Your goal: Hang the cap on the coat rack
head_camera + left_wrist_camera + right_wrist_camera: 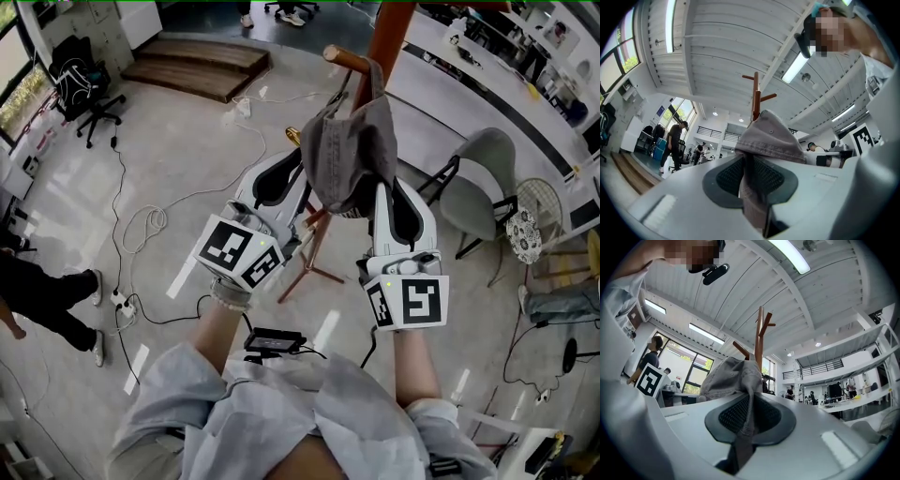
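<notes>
Head view: The left claw (298, 176) and right claw (386, 192) each grasp the cap (349, 155) from opposite sides. The cap is crumpled grey fabric, and its top edge lies at a peg (343, 58) of the rack (388, 37). Below is a pale floor (187, 141) with cables (141, 225).

Left gripper view: The left claw (752, 180) is clenched on a fold of the cap (768, 136). The rack (756, 98) rises behind, under a ribbed ceiling (722, 42).

Right gripper view: The right claw (749, 417) is clenched on the edge of the cap (731, 378). The rack (760, 333) stands just behind.

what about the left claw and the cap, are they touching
Touching. The left gripper view shows the left claw shut on the grey cap, with its fabric pinched between the jaws.
</notes>
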Action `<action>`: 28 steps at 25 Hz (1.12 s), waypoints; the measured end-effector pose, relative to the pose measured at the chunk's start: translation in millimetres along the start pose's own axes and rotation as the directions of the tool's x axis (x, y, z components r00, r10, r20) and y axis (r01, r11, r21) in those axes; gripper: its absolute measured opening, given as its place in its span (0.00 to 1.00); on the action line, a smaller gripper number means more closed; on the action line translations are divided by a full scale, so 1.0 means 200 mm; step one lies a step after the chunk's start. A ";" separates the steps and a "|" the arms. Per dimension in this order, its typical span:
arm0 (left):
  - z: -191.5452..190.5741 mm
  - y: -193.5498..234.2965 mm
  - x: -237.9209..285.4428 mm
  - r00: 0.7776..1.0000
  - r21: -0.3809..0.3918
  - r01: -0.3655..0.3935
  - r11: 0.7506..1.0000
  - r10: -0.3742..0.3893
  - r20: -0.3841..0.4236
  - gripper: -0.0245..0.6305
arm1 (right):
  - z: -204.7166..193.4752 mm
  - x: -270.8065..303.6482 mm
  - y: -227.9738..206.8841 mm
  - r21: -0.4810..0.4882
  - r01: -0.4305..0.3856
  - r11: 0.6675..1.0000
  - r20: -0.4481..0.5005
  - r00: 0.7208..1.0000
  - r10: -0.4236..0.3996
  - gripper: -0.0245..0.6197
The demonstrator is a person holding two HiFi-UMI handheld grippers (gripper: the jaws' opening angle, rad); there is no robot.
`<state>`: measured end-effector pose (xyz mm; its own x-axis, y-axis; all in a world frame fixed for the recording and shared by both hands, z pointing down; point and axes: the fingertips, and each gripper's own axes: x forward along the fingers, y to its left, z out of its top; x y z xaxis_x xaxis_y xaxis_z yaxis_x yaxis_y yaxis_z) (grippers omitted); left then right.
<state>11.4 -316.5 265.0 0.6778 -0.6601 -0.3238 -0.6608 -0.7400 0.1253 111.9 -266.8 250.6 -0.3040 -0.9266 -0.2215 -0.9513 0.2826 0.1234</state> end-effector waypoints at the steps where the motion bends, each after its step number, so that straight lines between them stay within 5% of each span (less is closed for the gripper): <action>1: 0.00 0.00 0.00 1.000 0.002 -0.004 1.000 0.004 -0.001 0.09 | 0.00 0.00 0.00 -0.002 -0.004 1.000 0.001 1.000 0.004 0.08; 10: 0.01 -0.04 -0.10 1.000 0.021 -0.030 0.999 0.030 -0.007 0.09 | 0.05 -0.06 0.06 -0.070 -0.036 0.997 0.012 0.999 0.037 0.19; 28: 0.14 -0.22 -0.30 0.999 0.115 -0.020 0.993 0.023 -0.026 0.09 | 0.19 -0.26 0.12 -0.042 -0.055 0.998 0.069 0.996 0.058 0.16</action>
<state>-8.6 -241.3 253.0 0.6708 -0.6799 -0.2963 -0.7067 -0.7071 0.0226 103.2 -202.0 228.4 -0.3612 -0.8895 -0.2798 -0.9301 0.3225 0.1755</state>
